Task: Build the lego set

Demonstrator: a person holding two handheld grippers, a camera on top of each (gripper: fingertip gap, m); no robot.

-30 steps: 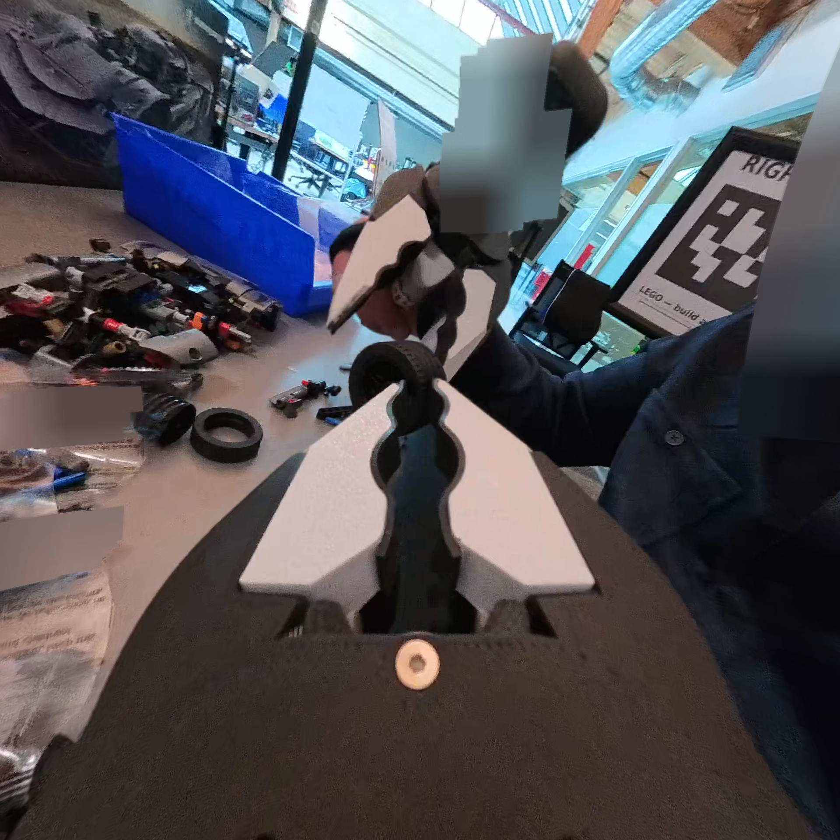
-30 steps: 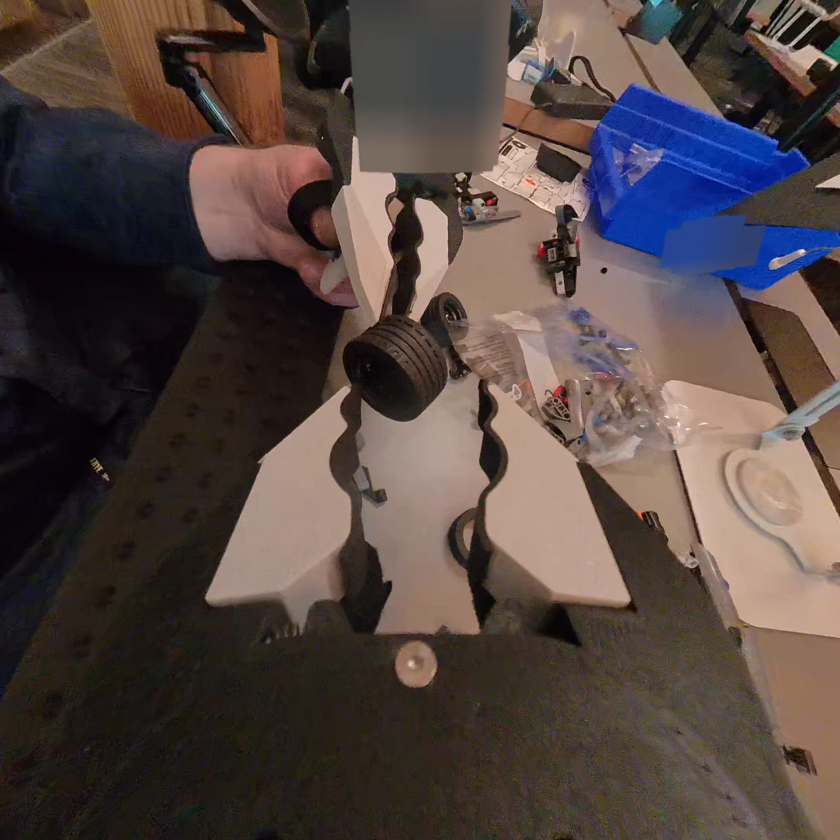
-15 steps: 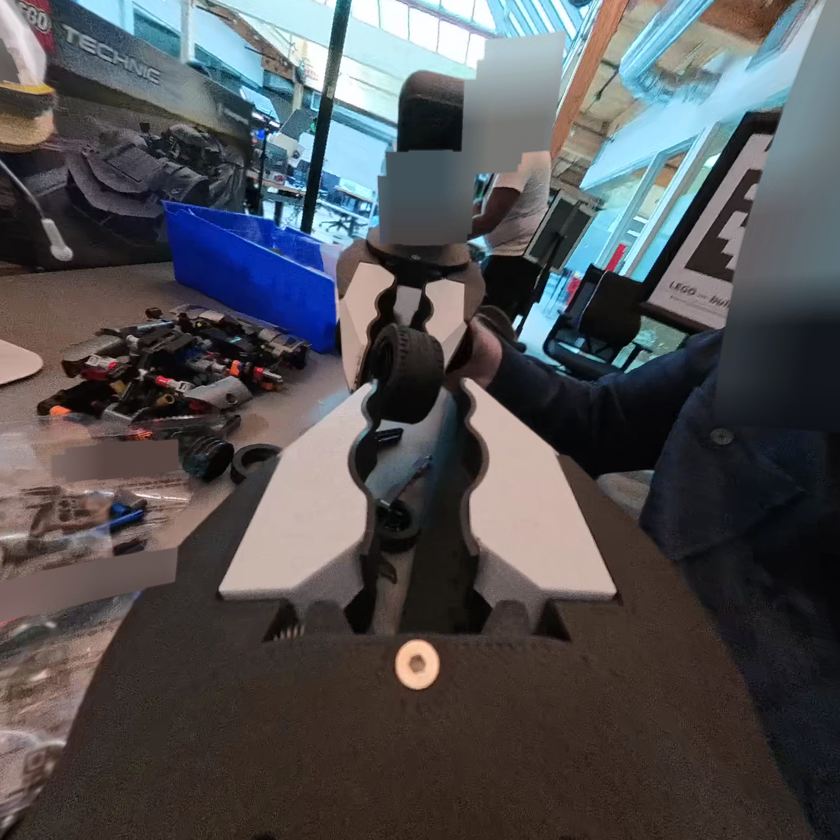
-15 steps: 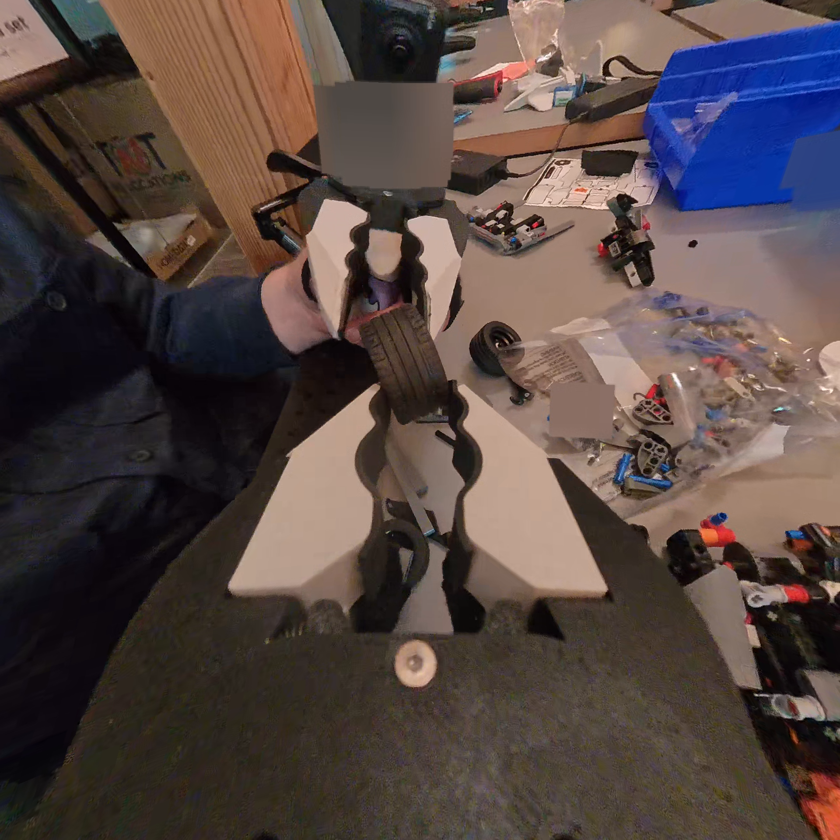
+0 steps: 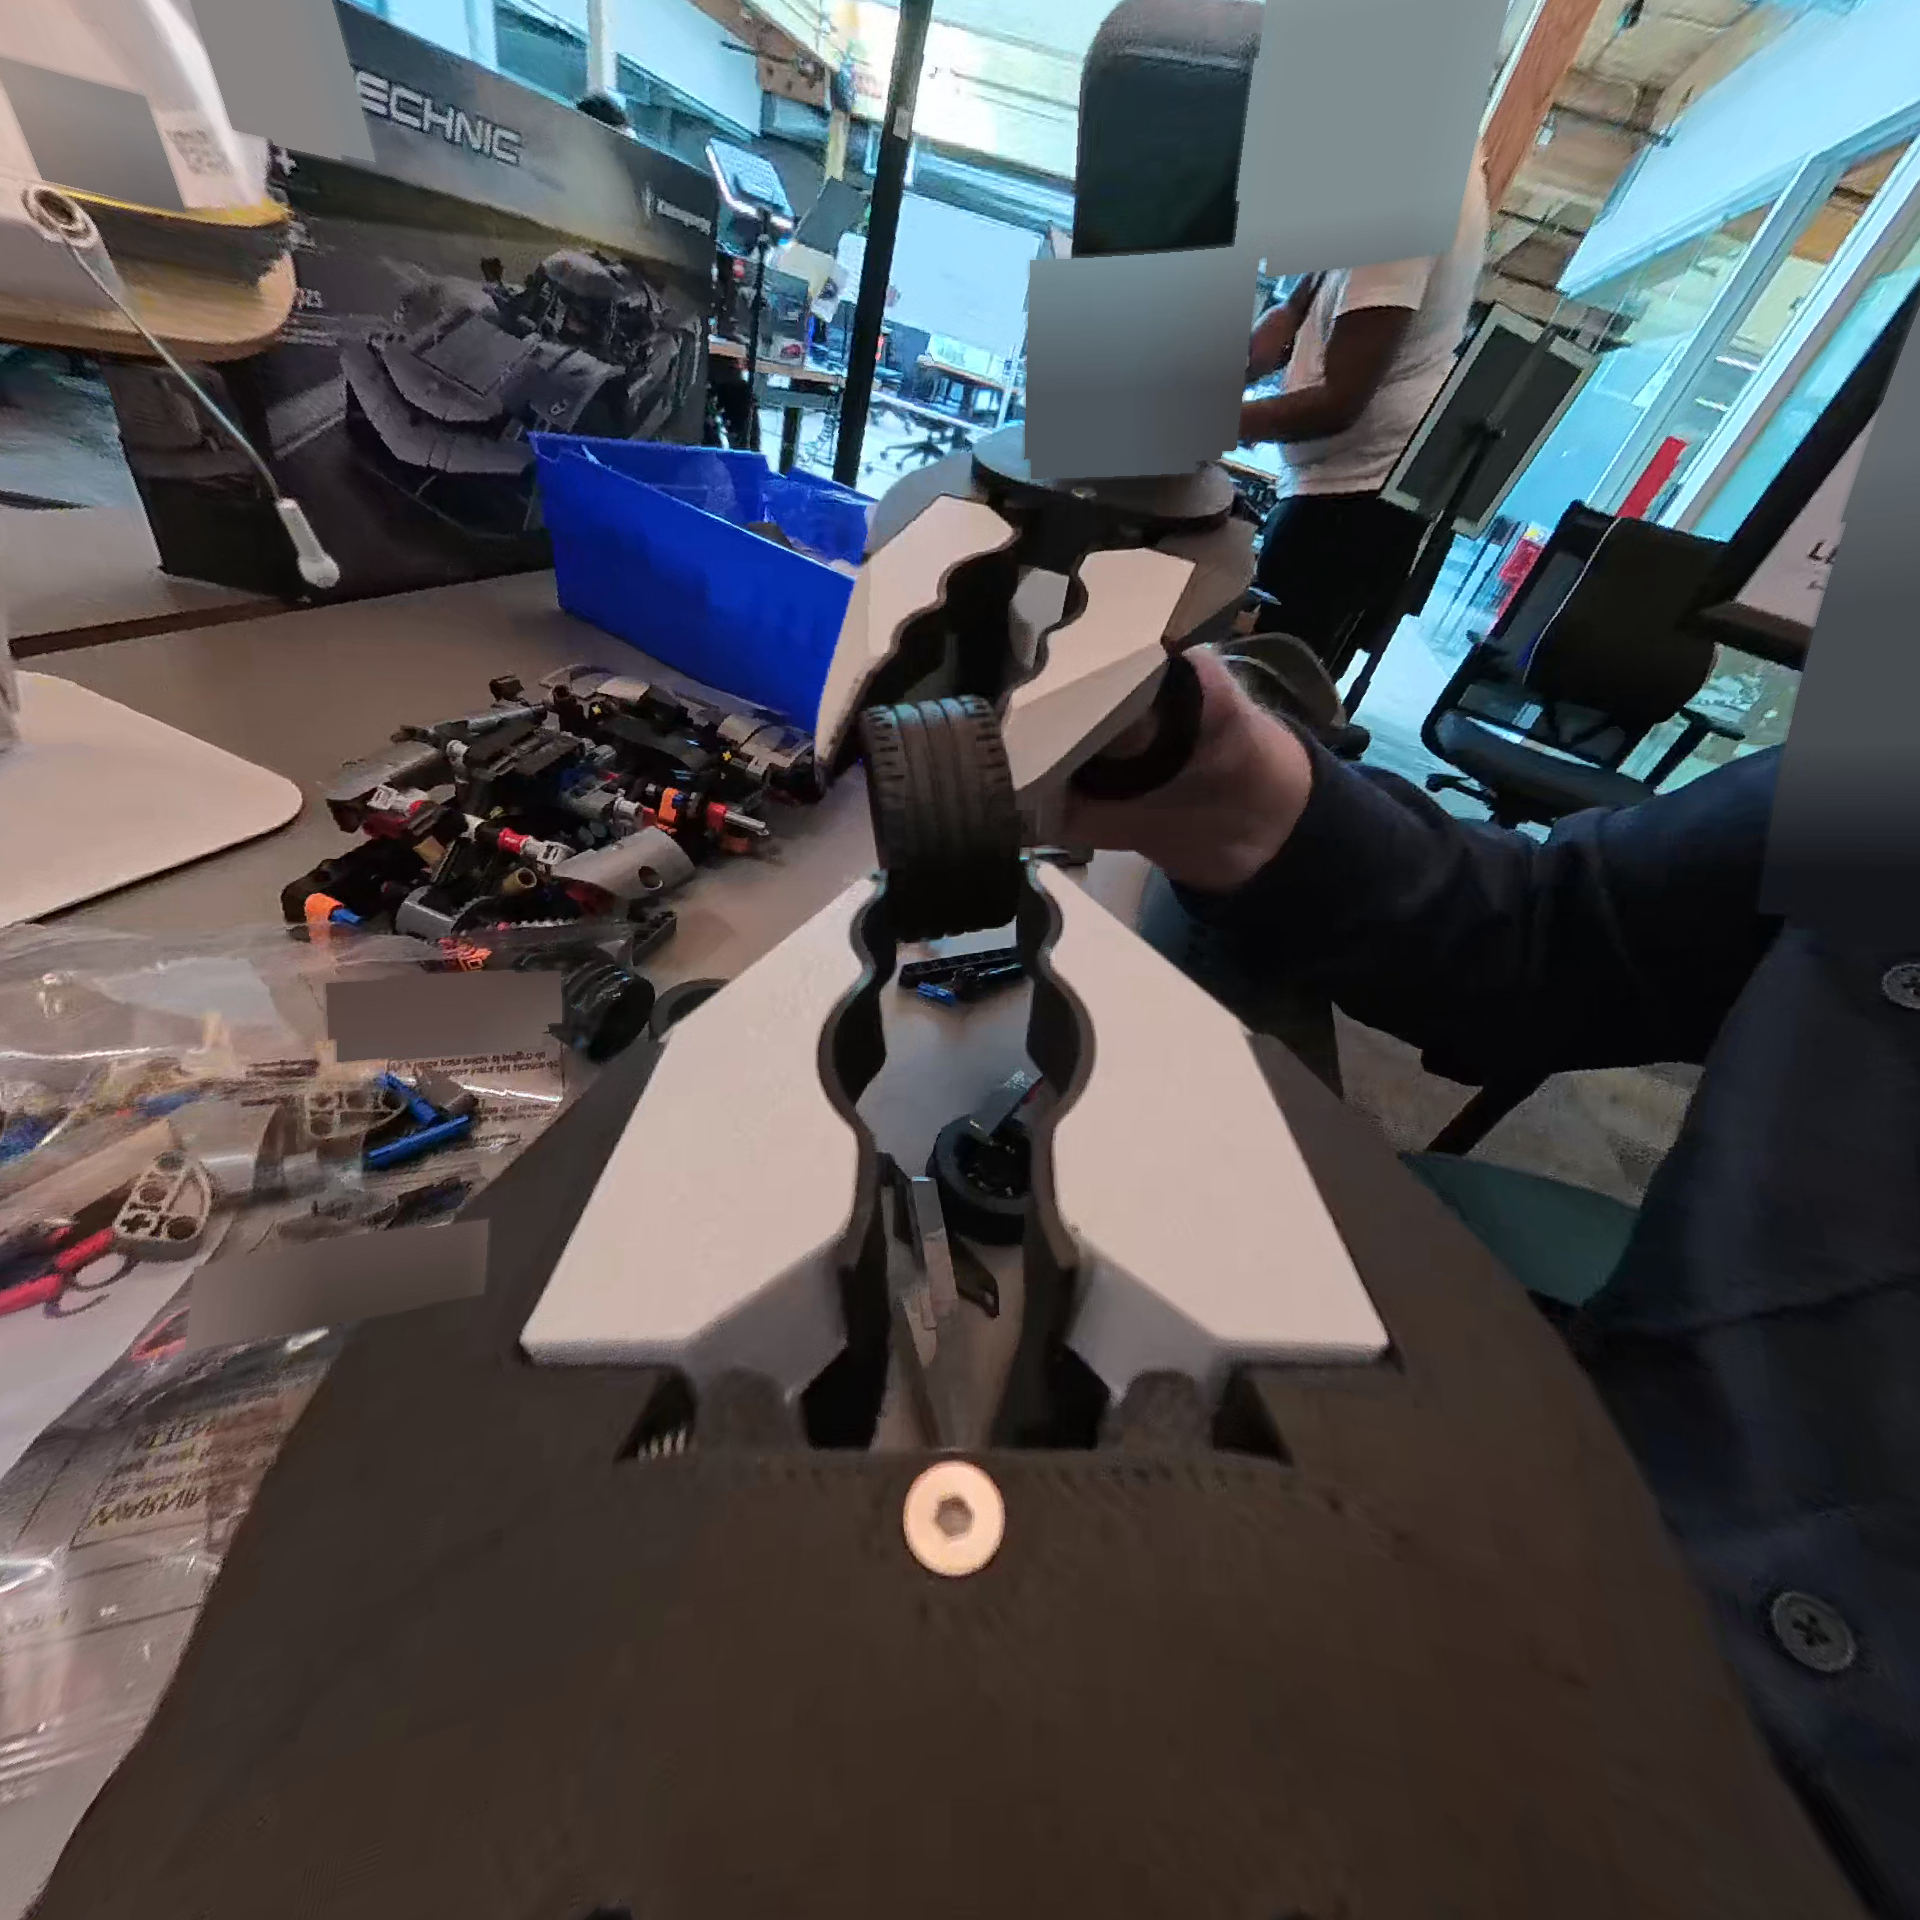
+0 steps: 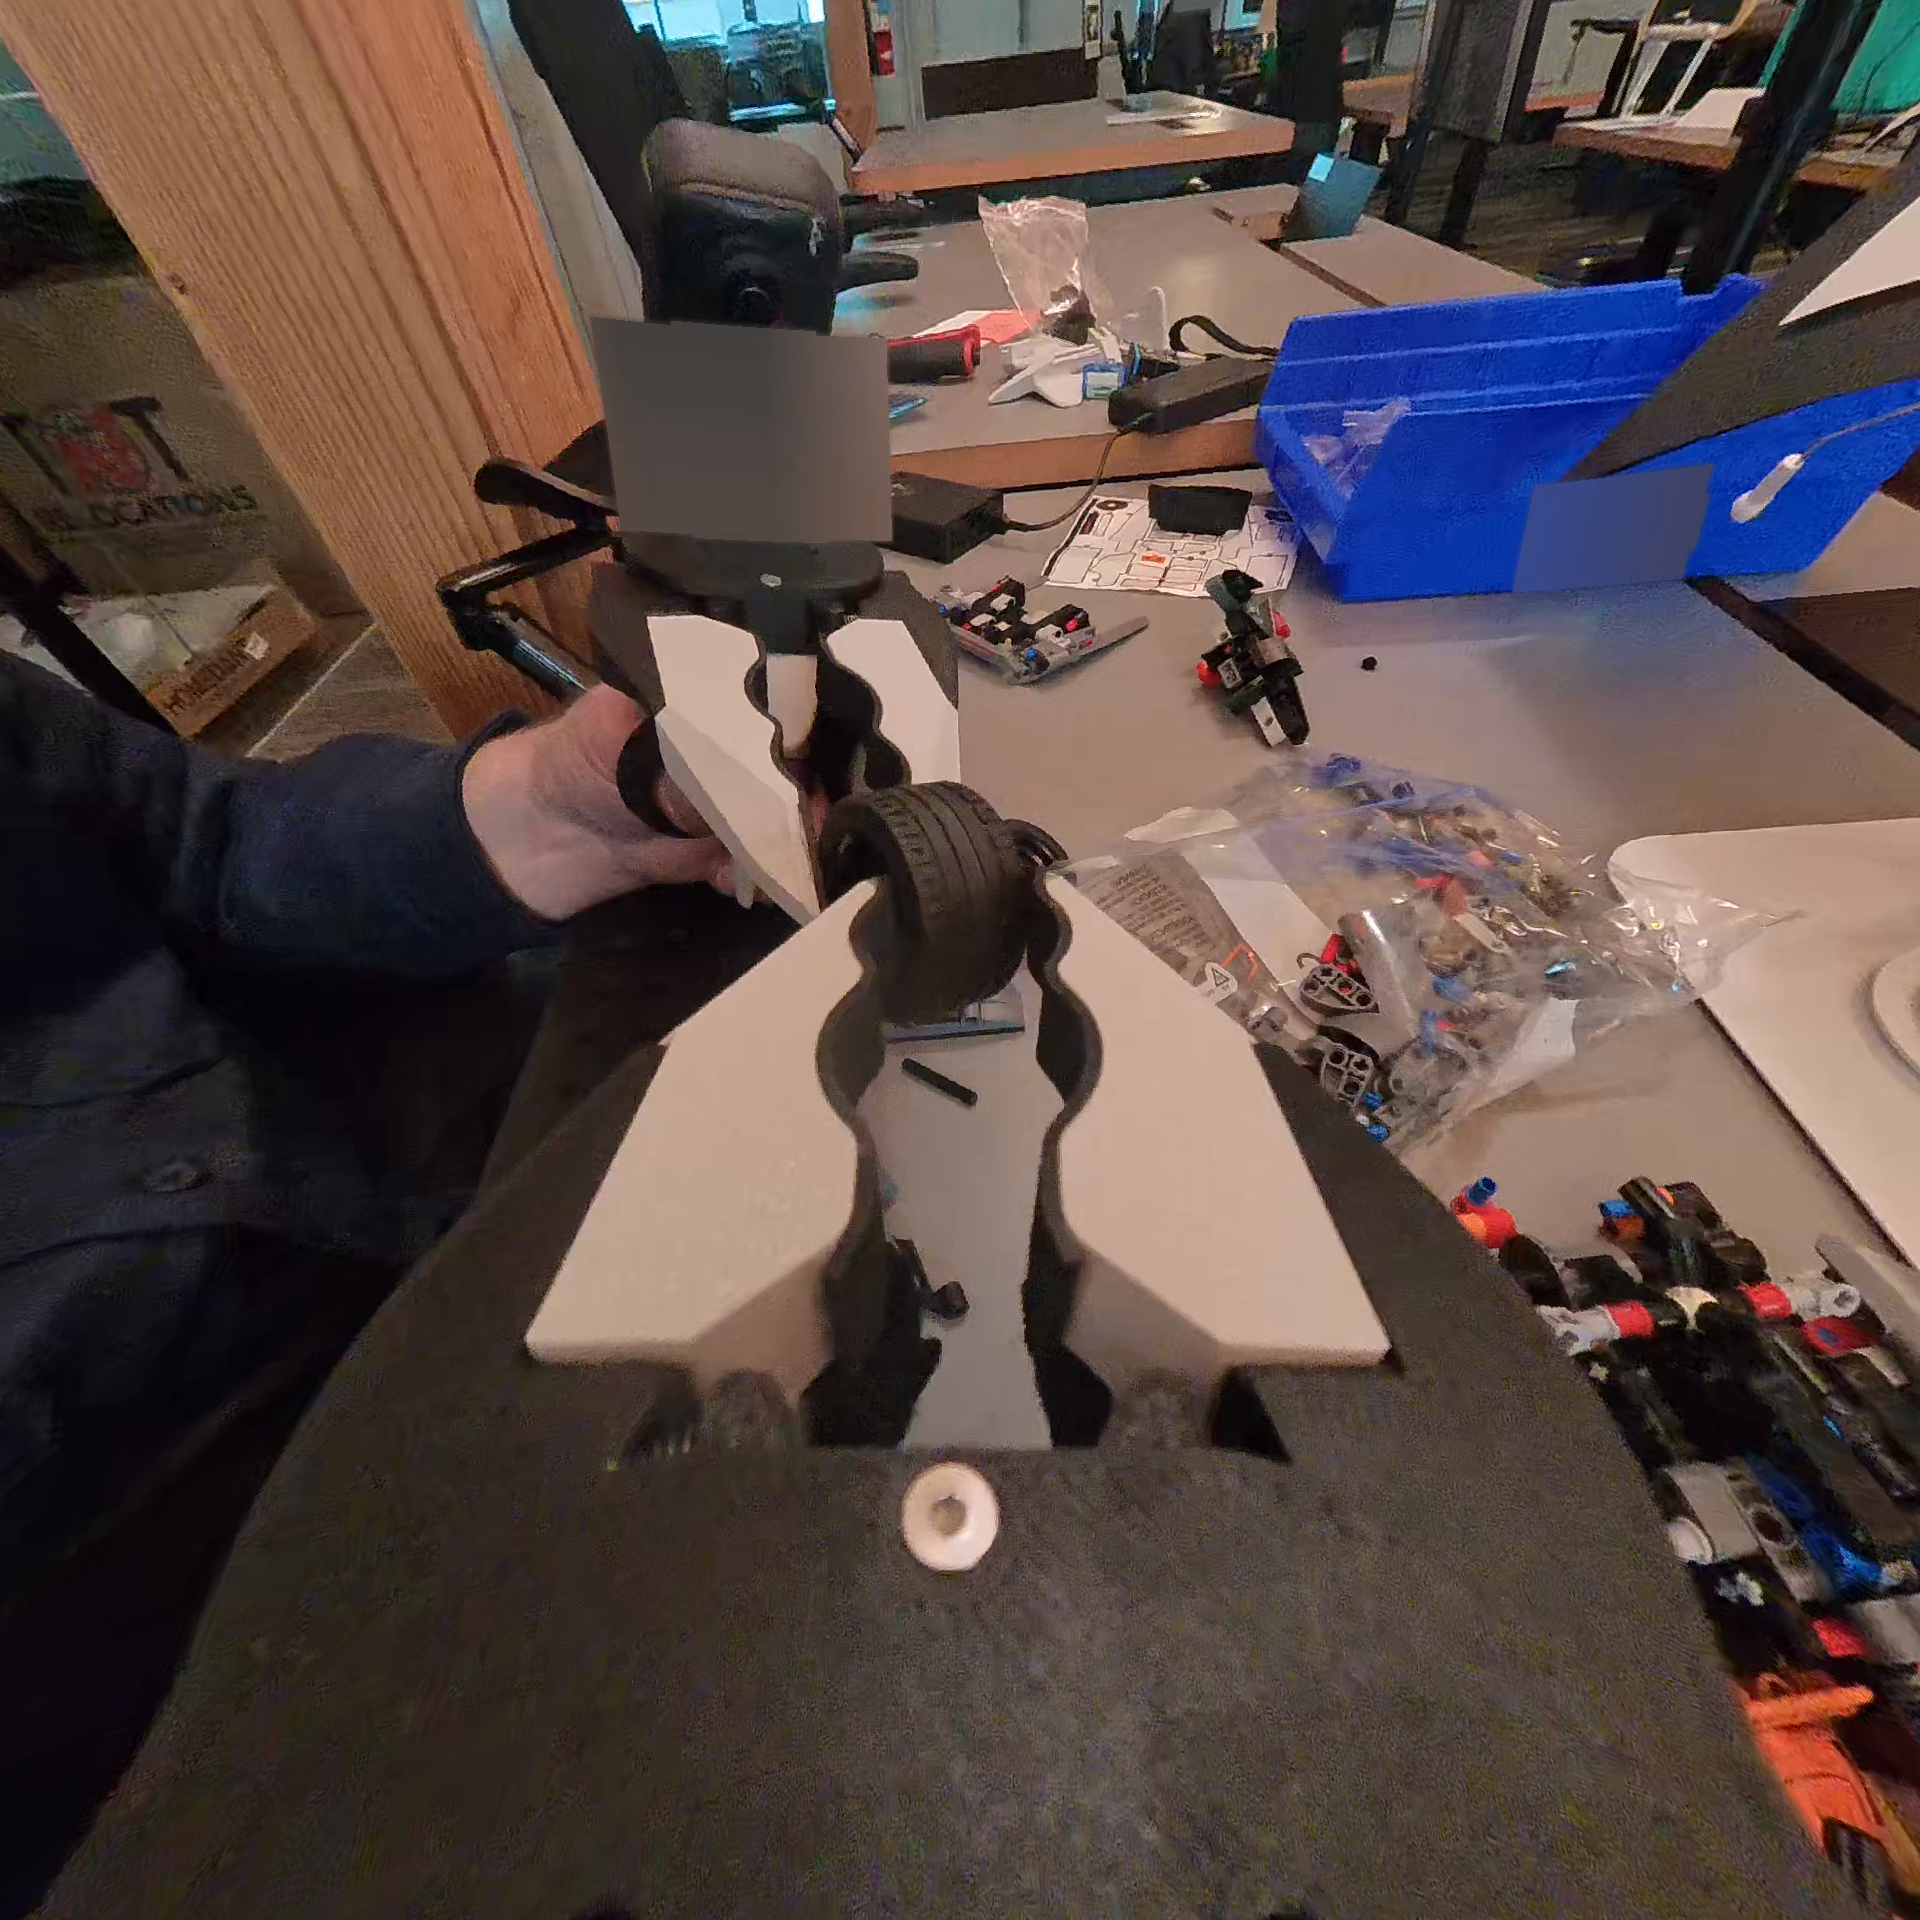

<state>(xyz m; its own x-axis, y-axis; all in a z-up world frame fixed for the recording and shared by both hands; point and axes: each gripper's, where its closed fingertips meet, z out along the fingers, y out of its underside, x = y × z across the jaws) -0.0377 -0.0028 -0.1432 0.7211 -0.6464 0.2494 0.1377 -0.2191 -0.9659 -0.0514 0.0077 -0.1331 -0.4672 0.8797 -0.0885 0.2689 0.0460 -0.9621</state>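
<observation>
- Wheel (image 5: 940, 821): a black Lego tyre, held in the air above the table (image 6: 1507, 707) between the two grippers, which meet nose to nose over it. It touches nothing else.
- Left gripper (image 5: 956, 904): a second ago its jaws were almost together, pinching the wheel at the tips. Now they stand partly apart, at the width of the tyre, with a fingertip against each side face of the wheel's lower part.
- Right gripper (image 6: 951, 914): a second ago its jaws were wide apart and had nothing in them. Now they have narrowed onto the same wheel from the far side, one tip on each face.
- Both grippers therefore grip the wheel at once; I cannot tell which one carries it.
- Meaning for the task: this looks like a handover or a regrip, so that the wheel ends up facing the right way for fitting. It is not yet on the model.
- Half-built car (image 5: 540, 800): it lies on the table just in front of the blue bin (image 5: 707, 603), well apart from the wheel.
- Bag of loose parts (image 6: 1455, 935): it lies on the table, untouched.
</observation>
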